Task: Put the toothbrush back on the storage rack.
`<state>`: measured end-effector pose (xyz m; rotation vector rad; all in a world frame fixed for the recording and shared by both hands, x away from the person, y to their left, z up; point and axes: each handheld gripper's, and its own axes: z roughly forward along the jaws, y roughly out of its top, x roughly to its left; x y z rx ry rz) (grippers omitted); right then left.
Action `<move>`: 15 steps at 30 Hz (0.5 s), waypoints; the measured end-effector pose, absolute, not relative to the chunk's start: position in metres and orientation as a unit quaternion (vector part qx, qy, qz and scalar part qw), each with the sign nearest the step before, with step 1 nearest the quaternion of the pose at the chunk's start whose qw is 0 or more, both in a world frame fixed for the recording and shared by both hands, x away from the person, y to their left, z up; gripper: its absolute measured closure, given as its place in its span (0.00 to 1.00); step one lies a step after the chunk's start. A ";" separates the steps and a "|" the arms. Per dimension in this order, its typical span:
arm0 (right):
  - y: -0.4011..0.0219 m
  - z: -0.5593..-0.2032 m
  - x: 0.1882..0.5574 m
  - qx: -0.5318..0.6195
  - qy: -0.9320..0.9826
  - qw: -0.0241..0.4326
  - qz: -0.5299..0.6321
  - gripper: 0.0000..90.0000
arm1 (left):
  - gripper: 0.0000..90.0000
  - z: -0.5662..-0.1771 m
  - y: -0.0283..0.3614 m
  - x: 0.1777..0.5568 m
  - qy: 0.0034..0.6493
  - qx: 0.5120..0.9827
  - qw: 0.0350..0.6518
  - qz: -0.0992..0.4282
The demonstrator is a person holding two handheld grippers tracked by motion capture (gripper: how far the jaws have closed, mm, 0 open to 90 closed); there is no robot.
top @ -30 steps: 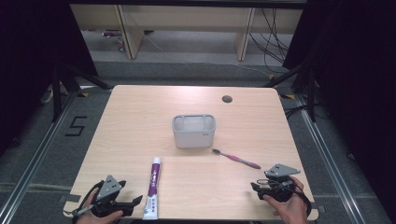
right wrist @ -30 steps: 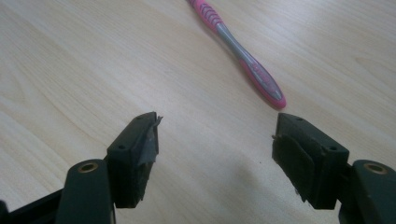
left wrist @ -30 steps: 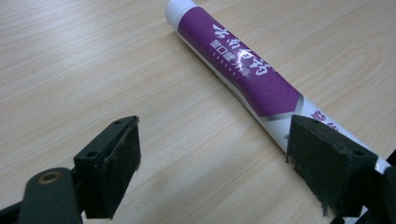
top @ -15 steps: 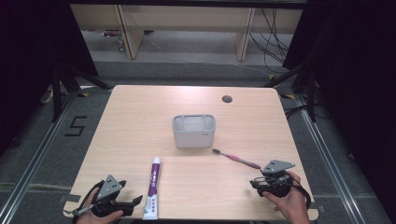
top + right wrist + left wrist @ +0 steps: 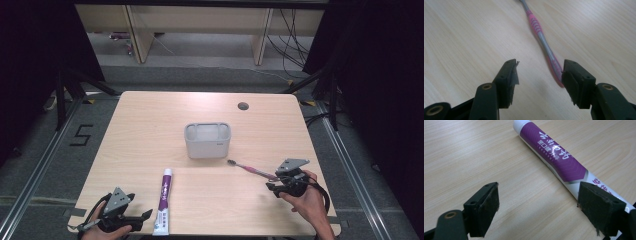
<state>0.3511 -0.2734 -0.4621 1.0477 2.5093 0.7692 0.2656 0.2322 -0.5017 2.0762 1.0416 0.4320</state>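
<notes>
Right tongs (image 5: 274, 186) hovered low over the tabletop (image 5: 150, 130), jaws parted and just narrowing, nothing yet pinched; pink toothbrush (image 5: 541, 37) lay flat ahead, its handle end just beside the right-hand pad, seemingly not gripped. Left tongs (image 5: 142, 216) rested wide open at the near edge, holding nothing, with the purple toothpaste tube (image 5: 554, 155) lying just beside one pad. Farther back, near the centre, stood a grey holder (image 5: 207, 141), well apart from both. Beyond it, a round cable hole (image 5: 243, 106). Nothing blocked the way between toothbrush and holder.
</notes>
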 end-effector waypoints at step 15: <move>-0.256 -0.457 0.382 0.334 0.902 0.138 0.234 0.58 | 0.19 -0.502 0.232 0.266 0.408 0.813 0.379 0.168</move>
